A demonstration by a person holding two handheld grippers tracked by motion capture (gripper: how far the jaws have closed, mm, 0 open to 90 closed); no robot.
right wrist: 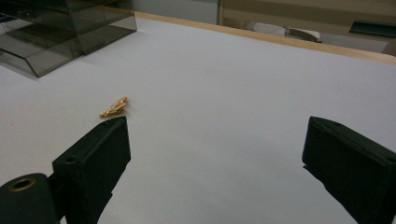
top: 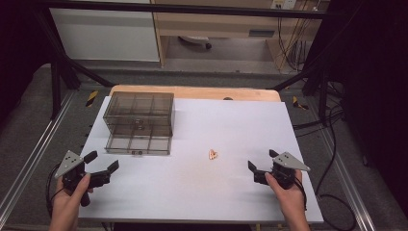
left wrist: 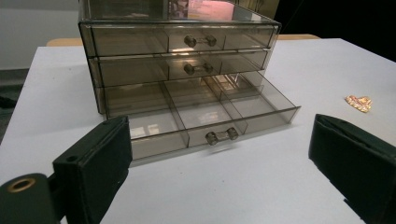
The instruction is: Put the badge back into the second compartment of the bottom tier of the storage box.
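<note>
Both claws rest wide open and empty near the lower edge of the desk (top: pixel 202 192): left claw (top: pixel 102 167), right claw (top: pixel 262 163). The gold piece (top: pixel 213 154) lies mid-frame; the chest's (top: pixel 139 113) bottom drawer (left wrist: pixel 201 119) stands open. Likely next: the right claw reaches left and closes on the piece.

Dim, soft focus — dark edges

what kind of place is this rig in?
Probably a lab or workshop data-collection station: a white table inside a black metal frame, loose cables on carpet, and a staged drawer organizer with hand-held tongs either side.
</note>
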